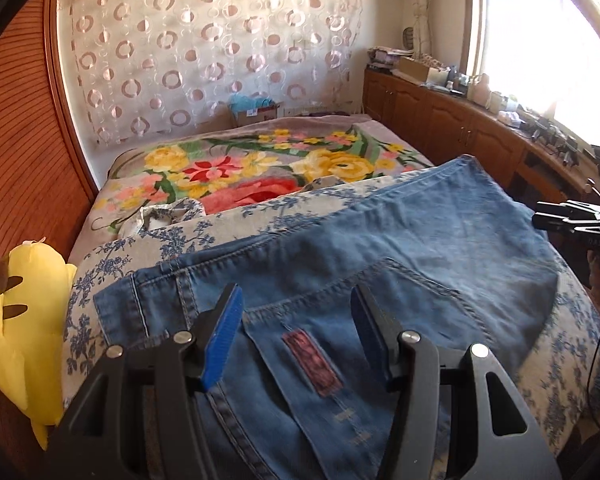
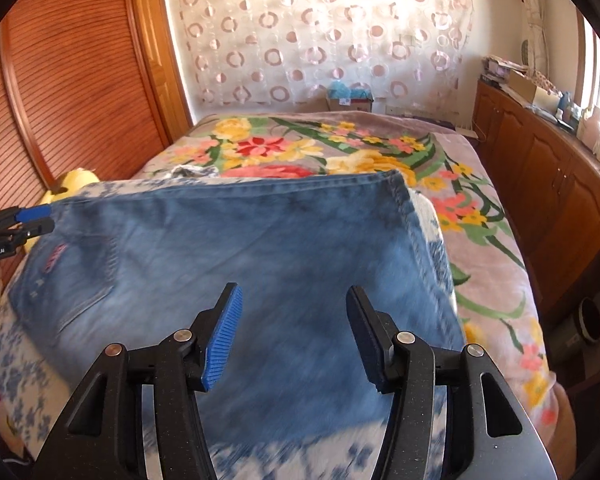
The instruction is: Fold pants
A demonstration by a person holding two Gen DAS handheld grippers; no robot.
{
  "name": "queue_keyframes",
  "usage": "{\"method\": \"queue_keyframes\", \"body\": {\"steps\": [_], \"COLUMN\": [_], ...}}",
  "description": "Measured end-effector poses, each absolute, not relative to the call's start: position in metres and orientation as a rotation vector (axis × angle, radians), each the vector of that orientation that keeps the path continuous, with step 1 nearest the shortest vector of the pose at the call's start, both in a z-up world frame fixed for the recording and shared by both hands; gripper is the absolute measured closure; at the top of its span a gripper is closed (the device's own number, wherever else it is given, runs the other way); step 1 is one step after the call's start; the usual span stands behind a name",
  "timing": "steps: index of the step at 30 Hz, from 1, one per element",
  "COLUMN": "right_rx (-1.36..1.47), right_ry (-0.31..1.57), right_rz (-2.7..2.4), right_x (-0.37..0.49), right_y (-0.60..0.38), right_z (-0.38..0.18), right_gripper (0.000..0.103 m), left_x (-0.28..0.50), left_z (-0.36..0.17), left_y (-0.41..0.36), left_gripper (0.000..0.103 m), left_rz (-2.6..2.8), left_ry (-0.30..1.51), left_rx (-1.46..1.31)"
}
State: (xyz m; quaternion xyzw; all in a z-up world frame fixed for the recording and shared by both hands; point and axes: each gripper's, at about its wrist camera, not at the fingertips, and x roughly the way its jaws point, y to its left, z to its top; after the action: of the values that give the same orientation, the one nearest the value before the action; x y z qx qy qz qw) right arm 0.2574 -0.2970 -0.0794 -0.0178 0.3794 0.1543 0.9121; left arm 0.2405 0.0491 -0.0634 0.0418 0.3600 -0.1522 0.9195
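Both tongs are spread wide here, nothing pinched in either one. The left tongs [image 1: 296,300] hang just above the waistband end of the jeans [image 1: 340,248], with the back pocket and its reddish patch [image 1: 312,360] sitting right between the two fingers. Whether the fingertips actually touch the denim can't be told from this angle. The right tongs [image 2: 294,300] hover over the leg end of the jeans [image 2: 240,248], blue fabric filling the gap between the fingers and a bit blurred there.

The jeans lie folded flat on a blue-and-white floral sheet [image 2: 24,364], which is on the bed over a big flowery blanket [image 2: 340,148]. The hem edge [image 2: 404,208] runs away just ahead and to the right of the right tongs, and past it there's open blanket. Ahead of both tongs the bed is mostly open room up to the curtain. To the left of the left tongs a yellow plush toy [image 1: 24,332] sits at the bed edge against the wooden wardrobe [image 1: 24,152]. Far right of the right tongs is a wooden cabinet [image 2: 548,168] run.
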Motion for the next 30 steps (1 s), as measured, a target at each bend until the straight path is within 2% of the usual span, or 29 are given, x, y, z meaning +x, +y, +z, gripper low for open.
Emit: {"method": "queue_keyframes", "body": {"steps": [17,30], "right_rx": [-0.032,-0.036], "right_ry": [0.757,0.82], "right_rz": [0.361,0.454], "right_x": [0.17,0.157], "right_y": [-0.252,-0.212], "right_z": [-0.094,-0.121], "right_gripper": [0.048,0.048], "left_x": [0.145,0.114], "left_z": [-0.075,-0.1], "left_y": [0.01,0.009], "left_gripper": [0.047,0.047], "left_rz": [-0.36,-0.314], "left_ry": [0.739,0.713], "left_rx": [0.091,0.094]}}
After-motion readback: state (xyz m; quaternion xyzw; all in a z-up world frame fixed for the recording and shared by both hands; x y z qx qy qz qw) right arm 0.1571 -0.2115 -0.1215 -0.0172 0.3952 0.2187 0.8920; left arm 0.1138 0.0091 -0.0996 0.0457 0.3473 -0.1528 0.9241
